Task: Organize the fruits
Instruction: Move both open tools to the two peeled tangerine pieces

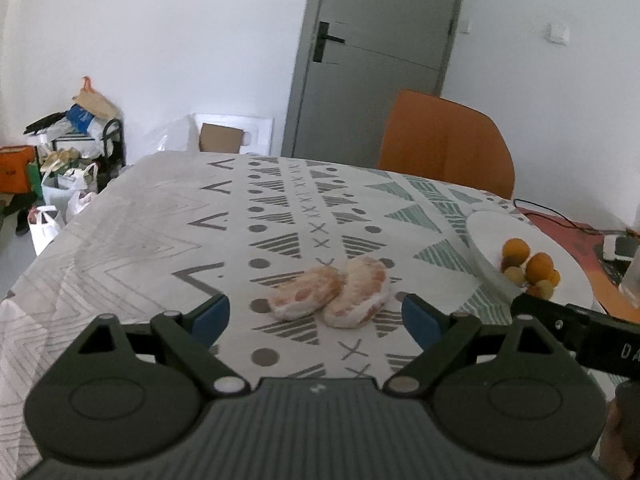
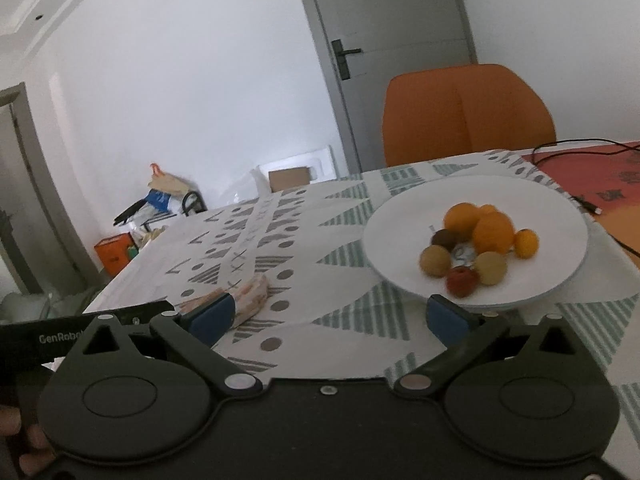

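Observation:
Two peeled pomelo segments [image 1: 332, 296] lie side by side on the patterned tablecloth. My left gripper [image 1: 316, 318] is open, just in front of them, with nothing between its blue pads. A white plate [image 2: 400, 216] holds a pile of small fruits [image 2: 476, 244]: oranges, brown and yellow balls, one red. My right gripper [image 2: 328, 318] is open and empty in front of the plate's near rim. The segments show in the right wrist view [image 2: 250, 296], partly hidden behind the left finger. The plate shows in the left wrist view [image 1: 488, 224] at the right.
An orange chair [image 2: 468, 116] stands behind the table, before a grey door [image 1: 380, 52]. A red mat with a black cable [image 2: 580, 152] lies at the far right. Bags and boxes [image 1: 64, 152] are piled on the floor at the left.

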Demonstrator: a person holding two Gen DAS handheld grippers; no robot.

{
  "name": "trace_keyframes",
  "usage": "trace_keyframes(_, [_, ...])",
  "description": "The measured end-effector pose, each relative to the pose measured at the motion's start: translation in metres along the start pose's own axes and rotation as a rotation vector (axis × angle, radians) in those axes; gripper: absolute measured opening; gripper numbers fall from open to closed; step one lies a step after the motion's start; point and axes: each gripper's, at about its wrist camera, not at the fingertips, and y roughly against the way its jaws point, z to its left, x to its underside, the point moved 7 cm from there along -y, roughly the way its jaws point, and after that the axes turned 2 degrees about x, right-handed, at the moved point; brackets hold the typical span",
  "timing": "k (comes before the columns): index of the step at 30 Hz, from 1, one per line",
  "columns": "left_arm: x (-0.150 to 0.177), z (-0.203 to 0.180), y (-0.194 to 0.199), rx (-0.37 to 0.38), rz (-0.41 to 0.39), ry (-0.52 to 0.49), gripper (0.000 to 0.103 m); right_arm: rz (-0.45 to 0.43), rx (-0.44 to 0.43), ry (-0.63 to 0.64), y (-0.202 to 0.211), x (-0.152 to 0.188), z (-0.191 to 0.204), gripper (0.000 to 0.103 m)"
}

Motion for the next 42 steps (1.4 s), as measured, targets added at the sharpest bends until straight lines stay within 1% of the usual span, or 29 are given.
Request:
trace_keyframes(7, [-0.005, 0.023, 0.000, -0.014, -0.012, 0.044, 0.090, 0.032, -0.033, 0.024, -0.015, 0.000, 0.017, 0.103])
trace_keyframes(15, [-0.006, 0.045, 0.003, -0.028, -0.026, 0.084, 0.086, 0.075, -0.095, 0.111, -0.031, 0.003, 0.054, 0.102])
trace_keyframes(19, [-0.006, 0.061, 0.005, -0.040, -0.028, 0.112, 0.083, 0.097, -0.112, 0.131, -0.040, 0.004, 0.069, 0.092])
trace_keyframes(24, [-0.005, 0.079, 0.008, -0.054, -0.027, 0.140, 0.081, 0.118, -0.110, 0.138, -0.051, 0.006, 0.080, 0.090])
trace_keyframes(33, [-0.001, 0.102, 0.009, -0.070, -0.023, 0.176, 0.080, 0.176, -0.126, 0.159, -0.072, 0.014, 0.099, 0.082])
trace_keyframes(36, [-0.001, 0.107, 0.010, -0.077, -0.024, 0.183, 0.080, 0.196, -0.134, 0.165, -0.077, 0.018, 0.104, 0.075])
trace_keyframes(38, [-0.002, 0.109, 0.010, -0.079, -0.021, 0.185, 0.081, 0.207, -0.119, 0.160, -0.081, 0.021, 0.102, 0.062])
trace_keyframes(39, [-0.002, 0.109, 0.010, -0.078, -0.021, 0.185, 0.080, 0.208, -0.104, 0.156, -0.082, 0.022, 0.100, 0.059])
trace_keyframes(40, [-0.003, 0.108, 0.009, -0.078, -0.021, 0.184, 0.080, 0.195, -0.095, 0.155, -0.081, 0.022, 0.097, 0.050])
trace_keyframes(41, [-0.003, 0.108, 0.009, -0.077, -0.022, 0.181, 0.080, 0.194, -0.083, 0.153, -0.081, 0.021, 0.093, 0.039])
trace_keyframes(42, [-0.003, 0.107, 0.009, -0.075, -0.022, 0.176, 0.080, 0.195, -0.093, 0.143, -0.080, 0.020, 0.091, 0.034])
